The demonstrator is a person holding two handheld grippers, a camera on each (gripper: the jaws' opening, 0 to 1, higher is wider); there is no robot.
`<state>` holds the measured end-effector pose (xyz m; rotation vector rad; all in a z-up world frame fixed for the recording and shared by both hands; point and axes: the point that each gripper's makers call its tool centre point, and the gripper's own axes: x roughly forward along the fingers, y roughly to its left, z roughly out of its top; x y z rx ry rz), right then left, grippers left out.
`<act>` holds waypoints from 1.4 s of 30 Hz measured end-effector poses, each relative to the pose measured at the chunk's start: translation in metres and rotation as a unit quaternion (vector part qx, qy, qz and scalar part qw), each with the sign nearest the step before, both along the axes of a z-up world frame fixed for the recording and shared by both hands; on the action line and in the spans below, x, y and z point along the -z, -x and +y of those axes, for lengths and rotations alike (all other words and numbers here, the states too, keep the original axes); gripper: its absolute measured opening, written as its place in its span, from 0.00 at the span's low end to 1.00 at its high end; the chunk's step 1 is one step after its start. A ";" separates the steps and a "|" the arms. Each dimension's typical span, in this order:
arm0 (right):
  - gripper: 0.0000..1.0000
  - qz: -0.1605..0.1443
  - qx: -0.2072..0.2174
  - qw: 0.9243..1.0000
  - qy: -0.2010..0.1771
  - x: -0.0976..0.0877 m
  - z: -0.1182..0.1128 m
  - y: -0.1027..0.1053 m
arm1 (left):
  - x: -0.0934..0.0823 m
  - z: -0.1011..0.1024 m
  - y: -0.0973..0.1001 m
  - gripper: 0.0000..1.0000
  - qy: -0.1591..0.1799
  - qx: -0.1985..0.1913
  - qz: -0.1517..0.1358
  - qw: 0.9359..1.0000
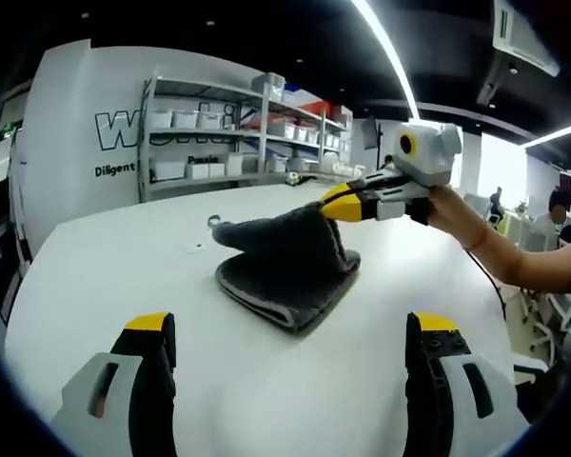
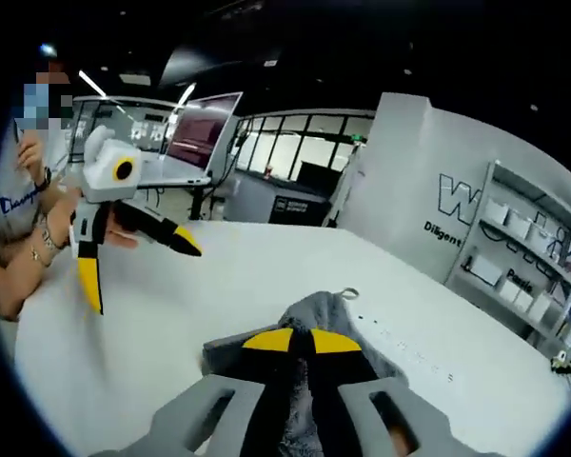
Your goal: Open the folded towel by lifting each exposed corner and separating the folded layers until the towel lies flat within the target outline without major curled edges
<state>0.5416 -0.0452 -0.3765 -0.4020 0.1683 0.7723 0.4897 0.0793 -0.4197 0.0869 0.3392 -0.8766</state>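
Note:
A dark grey folded towel [image 1: 285, 271] lies mid-way across the white table [image 1: 105, 276]. My right gripper [image 1: 325, 208] reaches in from the right, shut on the towel's top layer and holding it up as a peak. The lower folded layers stay flat on the table. My left gripper [image 1: 290, 326] hangs open and empty just short of the towel's near edge. In the right gripper view the yellow-tipped right gripper [image 2: 303, 341] pinches the grey towel [image 2: 328, 307], whose hanging loop [image 2: 347, 293] lies beyond. The left gripper [image 2: 145, 276] hovers open to the left, over the table [image 2: 257, 276].
Metal shelves with white bins [image 1: 228, 133] stand behind the table, also seen as shelves [image 2: 538, 248]. A person's forearm [image 1: 500, 252] holds the right gripper. Seated people [image 1: 561, 205] are at far right. A screen [image 2: 205, 129] stands beyond the table's far edge.

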 end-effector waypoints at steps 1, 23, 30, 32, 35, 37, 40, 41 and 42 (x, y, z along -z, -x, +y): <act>0.01 -0.002 0.004 1.000 -0.003 -0.002 -0.003 0.001 | 0.000 0.000 0.000 0.99 -0.001 0.000 0.000 1.000; 0.00 -0.046 0.094 0.993 -0.057 -0.040 -0.079 0.004 | 0.005 0.002 0.001 0.99 -0.011 0.000 0.005 1.000; 0.00 -0.056 0.132 0.988 -0.055 -0.042 -0.113 0.004 | 0.002 0.009 -0.004 0.99 -0.011 -0.002 0.004 1.000; 0.00 -0.056 0.140 0.987 -0.055 -0.042 -0.121 0.004 | 0.003 0.008 -0.002 0.99 -0.013 -0.001 0.004 1.000; 0.00 -0.059 0.152 0.985 -0.051 -0.041 -0.132 0.004 | 0.005 0.005 0.002 0.99 -0.013 -0.002 0.005 1.000; 0.00 -0.060 0.162 0.984 -0.040 -0.039 -0.141 0.002 | 0.005 0.006 0.001 0.99 -0.014 -0.003 0.006 1.000; 0.00 -0.056 0.168 0.983 -0.038 -0.036 -0.150 0.001 | 0.004 0.009 -0.002 0.99 -0.013 -0.004 0.005 1.000; 0.00 -0.056 0.173 0.983 -0.036 -0.034 -0.154 0.000 | 0.004 0.008 -0.001 0.99 -0.013 -0.004 0.005 1.000; 0.00 -0.056 0.178 0.982 -0.032 -0.033 -0.157 -0.001 | 0.004 0.007 0.000 0.99 -0.011 -0.005 0.006 1.000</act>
